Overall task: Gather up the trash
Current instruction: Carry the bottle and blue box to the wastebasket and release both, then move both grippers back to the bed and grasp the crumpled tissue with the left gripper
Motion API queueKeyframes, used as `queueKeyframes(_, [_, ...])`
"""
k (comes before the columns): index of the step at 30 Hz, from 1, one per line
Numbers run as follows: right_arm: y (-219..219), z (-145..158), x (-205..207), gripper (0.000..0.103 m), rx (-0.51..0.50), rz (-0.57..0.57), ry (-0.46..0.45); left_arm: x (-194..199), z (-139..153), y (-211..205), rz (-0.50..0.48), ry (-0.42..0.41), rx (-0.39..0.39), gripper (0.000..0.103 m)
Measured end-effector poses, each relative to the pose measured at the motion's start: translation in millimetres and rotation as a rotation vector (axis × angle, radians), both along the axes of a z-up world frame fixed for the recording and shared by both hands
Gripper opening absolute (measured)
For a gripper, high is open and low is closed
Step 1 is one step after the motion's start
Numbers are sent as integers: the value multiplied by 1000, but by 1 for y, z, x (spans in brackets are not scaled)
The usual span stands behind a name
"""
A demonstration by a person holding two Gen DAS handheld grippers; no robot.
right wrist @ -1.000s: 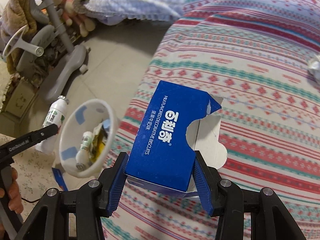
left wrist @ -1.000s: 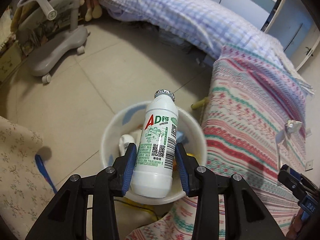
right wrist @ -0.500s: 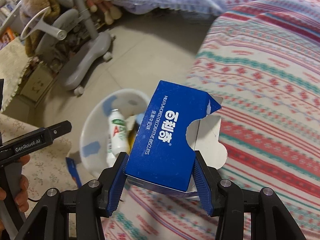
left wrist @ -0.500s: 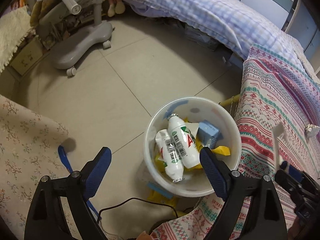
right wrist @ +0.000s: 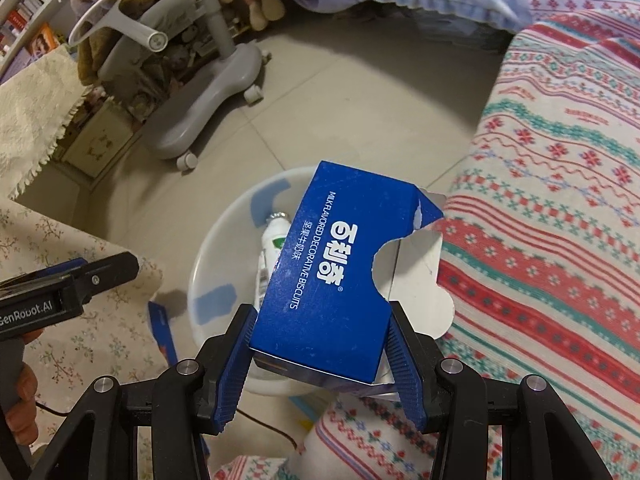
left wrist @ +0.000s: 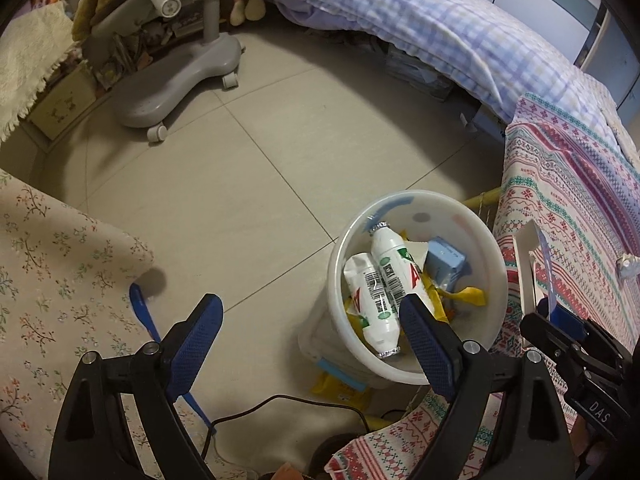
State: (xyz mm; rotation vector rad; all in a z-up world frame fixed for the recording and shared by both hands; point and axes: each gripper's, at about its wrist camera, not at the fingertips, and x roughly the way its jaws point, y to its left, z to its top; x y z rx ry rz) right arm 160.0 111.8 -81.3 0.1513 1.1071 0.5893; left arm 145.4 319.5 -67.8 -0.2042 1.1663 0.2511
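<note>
In the left wrist view the floral cloth at the left hides whatever it drapes, and a blue strip on the floor runs under the left tongs, so its near end is lost. Those tongs stand wide apart with nothing between the pads, above the tiled floor just left of the white bin. In the bin lie two white bottles, a pale blue box and yellow wrappers; the right pad covers part of the bottles' lower ends. A yellow packet pokes out from under the bin, mostly hidden. At the right edge only the tips of the right tongs show, with the box seen edge-on as a thin white sliver. A small crumpled scrap lies on the striped bedspread, too small to make out. In the right wrist view the left tongs' arm juts in at the left, with part of a hand on its grip, cut off by the frame. A grey chair base stands on the floor behind. The right tongs clamp the blue biscuit box, torn open at its right end, held over the bin and blocking most of it, so only one bottle neck shows.
</note>
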Motion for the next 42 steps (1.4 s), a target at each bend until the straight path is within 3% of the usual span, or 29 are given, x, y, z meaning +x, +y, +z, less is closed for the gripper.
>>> queueKeyframes(4, [7, 0, 2, 59, 53, 27, -4, 0, 1, 2, -2, -2, 2, 92])
queueKeyframes(6, [9, 2, 3, 69, 93, 38, 9, -1, 1, 2, -3, -3, 3, 92])
queueKeyframes(8, [7, 7, 2, 71, 103, 35, -7, -1, 1, 2, -3, -4, 1, 92])
queueKeyframes(18, [-26, 21, -9, 72, -34, -33, -58, 1, 7, -17, -37, -15, -15, 92])
queueKeyframes(29, [-129, 31, -20, 75, -129, -232, -76, 11, 18, -83, -140, -32, -38, 92])
queueKeyframes(42, [-274, 9, -16, 76, -122, -553, 28, 38, 23, -200, -280, -62, -11, 92])
